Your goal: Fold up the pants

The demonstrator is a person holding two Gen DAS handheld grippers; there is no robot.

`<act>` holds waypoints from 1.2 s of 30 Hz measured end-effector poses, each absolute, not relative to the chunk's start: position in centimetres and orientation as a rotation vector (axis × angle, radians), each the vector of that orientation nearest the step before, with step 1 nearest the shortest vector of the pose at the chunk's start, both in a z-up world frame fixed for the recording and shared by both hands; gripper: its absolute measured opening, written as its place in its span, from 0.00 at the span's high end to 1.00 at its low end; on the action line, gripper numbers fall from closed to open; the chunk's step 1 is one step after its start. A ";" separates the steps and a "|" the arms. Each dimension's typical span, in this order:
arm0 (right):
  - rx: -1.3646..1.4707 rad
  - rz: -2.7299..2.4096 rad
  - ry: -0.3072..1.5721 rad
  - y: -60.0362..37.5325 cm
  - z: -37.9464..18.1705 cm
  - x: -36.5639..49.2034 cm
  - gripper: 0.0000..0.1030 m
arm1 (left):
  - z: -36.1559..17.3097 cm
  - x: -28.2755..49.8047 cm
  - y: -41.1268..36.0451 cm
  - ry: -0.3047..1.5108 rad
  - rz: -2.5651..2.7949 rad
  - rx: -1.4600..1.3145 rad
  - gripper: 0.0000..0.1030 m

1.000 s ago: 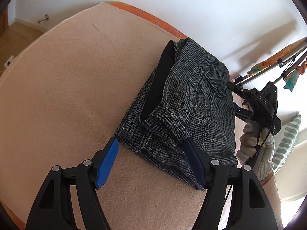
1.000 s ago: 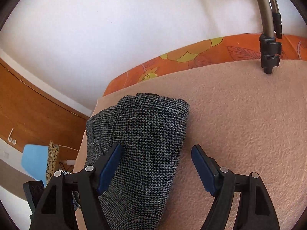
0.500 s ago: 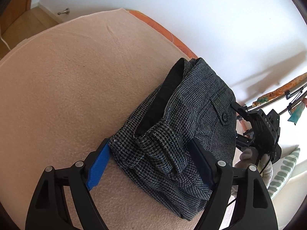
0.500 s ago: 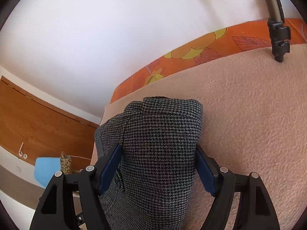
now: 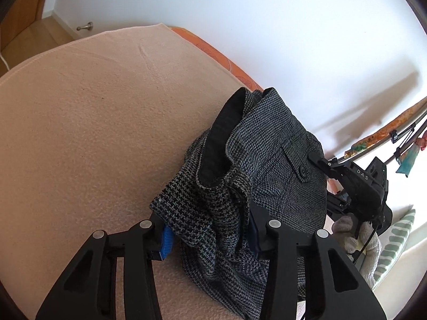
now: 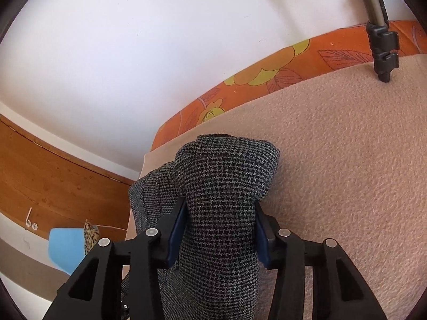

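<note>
The folded grey houndstooth pants (image 5: 267, 165) lie in a thick bundle on the peach blanket (image 5: 93, 120), black waistband lining and a buttoned back pocket showing. My left gripper (image 5: 210, 237) is shut on the near corner of the bundle, fabric bunched between its blue pads. My right gripper (image 6: 218, 232) is shut on the opposite end of the pants (image 6: 224, 186), the cloth bulging up between its fingers. The right gripper (image 5: 355, 186) and its gloved hand also show at the far side in the left wrist view.
An orange flowered sheet (image 6: 267, 80) edges the blanket along the white wall. A drying rack tube with a black clamp (image 6: 383, 48) stands at the right. A wooden floor and door stopper (image 5: 85, 26) lie beyond the bed. A striped pillow (image 5: 395, 242) is at the right.
Both grippers moved in onto the bundle and closed from open: the left on the near corner, the right on the far end. The fabric now bunches between the pads.
</note>
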State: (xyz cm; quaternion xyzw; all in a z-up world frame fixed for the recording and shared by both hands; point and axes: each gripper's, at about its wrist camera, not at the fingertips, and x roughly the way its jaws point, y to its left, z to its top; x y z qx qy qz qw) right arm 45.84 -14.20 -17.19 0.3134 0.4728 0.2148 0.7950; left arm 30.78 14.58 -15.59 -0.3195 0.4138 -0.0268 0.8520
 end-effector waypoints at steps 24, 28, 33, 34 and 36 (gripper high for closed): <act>0.260 0.492 0.875 -10.4 -6.3 40.7 0.80 | -10.1 27.8 11.4 0.779 -0.192 -0.418 0.67; 0.260 0.493 0.838 -12.1 -3.9 39.2 0.80 | -8.2 26.9 9.7 0.744 -0.238 -0.391 0.67; 0.253 0.466 0.795 -15.1 -1.1 37.2 0.80 | -6.0 25.7 7.1 0.705 -0.309 -0.361 0.67; 0.243 0.459 0.786 -15.7 -0.5 36.8 0.80 | -5.6 25.5 6.3 0.701 -0.328 -0.357 0.67; 0.228 0.443 0.767 -17.2 0.7 35.7 0.80 | -4.6 25.3 4.8 0.691 -0.364 -0.350 0.67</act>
